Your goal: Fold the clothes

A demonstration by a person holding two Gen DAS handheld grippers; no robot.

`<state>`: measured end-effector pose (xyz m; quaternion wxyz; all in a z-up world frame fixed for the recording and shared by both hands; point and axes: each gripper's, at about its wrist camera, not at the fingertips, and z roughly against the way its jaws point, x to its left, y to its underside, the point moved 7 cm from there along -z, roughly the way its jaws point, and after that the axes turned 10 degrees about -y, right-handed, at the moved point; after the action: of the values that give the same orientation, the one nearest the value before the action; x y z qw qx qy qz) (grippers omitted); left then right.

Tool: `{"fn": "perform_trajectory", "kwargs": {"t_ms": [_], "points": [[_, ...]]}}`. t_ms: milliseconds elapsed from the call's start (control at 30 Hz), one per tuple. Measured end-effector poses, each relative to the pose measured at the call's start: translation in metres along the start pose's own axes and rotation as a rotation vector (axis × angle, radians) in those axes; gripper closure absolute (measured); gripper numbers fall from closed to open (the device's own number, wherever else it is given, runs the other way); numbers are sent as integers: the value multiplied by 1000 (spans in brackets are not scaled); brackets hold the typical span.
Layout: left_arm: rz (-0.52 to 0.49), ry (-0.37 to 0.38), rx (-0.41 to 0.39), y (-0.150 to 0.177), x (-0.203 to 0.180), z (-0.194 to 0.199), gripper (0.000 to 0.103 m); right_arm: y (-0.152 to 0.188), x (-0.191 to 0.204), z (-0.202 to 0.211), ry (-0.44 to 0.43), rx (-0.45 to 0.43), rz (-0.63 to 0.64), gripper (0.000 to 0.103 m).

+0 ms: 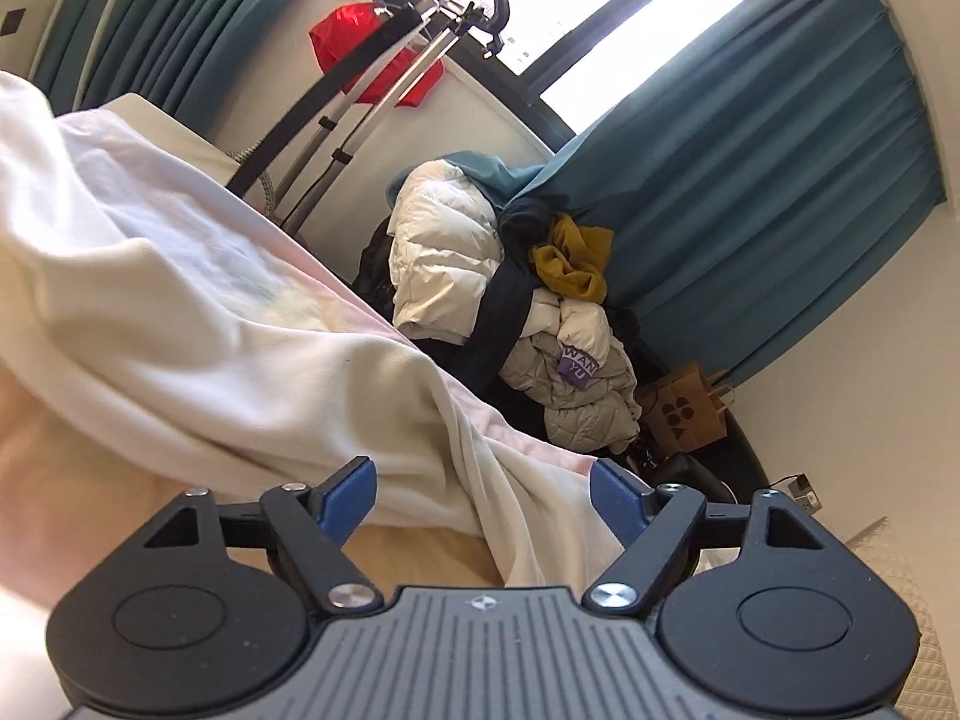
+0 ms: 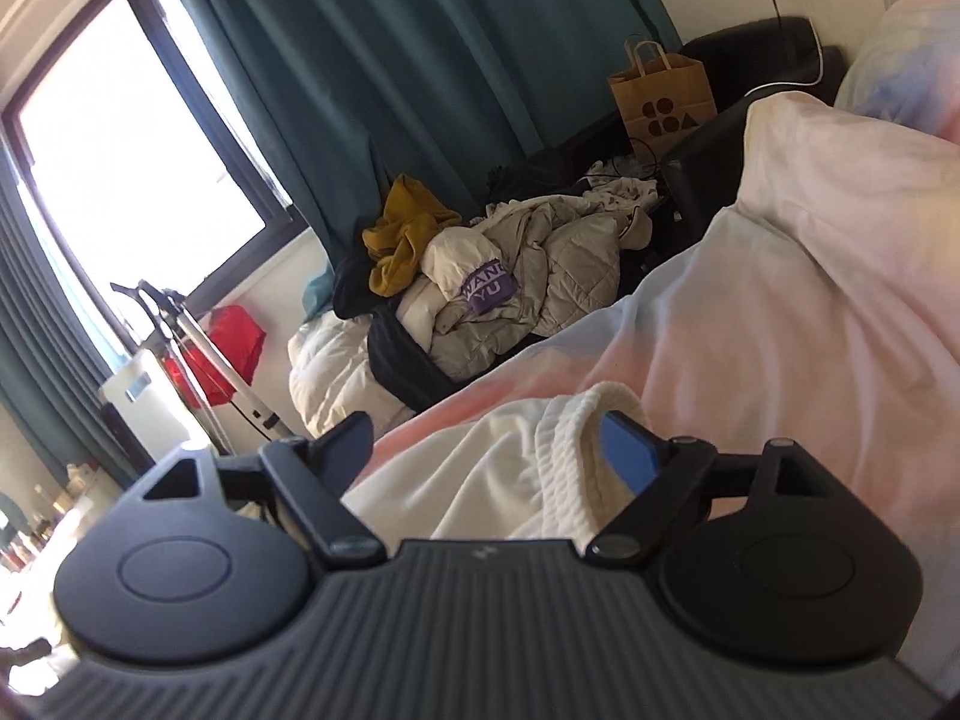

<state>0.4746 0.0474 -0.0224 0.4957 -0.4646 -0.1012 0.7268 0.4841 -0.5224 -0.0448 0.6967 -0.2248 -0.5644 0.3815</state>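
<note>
While both grabbers wait wide open, the white cloth lies soft on the bed

Between the spread jaws of the right gripper (image 2: 489, 456) sits the ribbed hem (image 2: 567, 450) of the white garment (image 1: 198, 324), thick and easy to pinch, I think. The left gripper (image 1: 483, 501) gapes too, cloth bunched just ahead of it, not pinched. It looks light and floppy, so it may sag. Farther off, a clothes pile (image 2: 480, 294) sits by the teal curtain (image 2: 420, 60)
</note>
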Motion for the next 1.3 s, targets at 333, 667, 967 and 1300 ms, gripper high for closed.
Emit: {"fn": "perform_trajectory", "kwargs": {"t_ms": [333,667,967,1300], "points": [[218,-62,11,104,96,195,22,98,-29,131,22,-185,-356,17],[423,-195,105,175,172,210,27,168,-97,119,140,-216,-599,32],[455,-258,27,147,211,166,42,167,-102,76,156,-196,-376,43],[466,-197,-183,103,219,191,97,136,-67,105,168,-301,-221,89]]}}
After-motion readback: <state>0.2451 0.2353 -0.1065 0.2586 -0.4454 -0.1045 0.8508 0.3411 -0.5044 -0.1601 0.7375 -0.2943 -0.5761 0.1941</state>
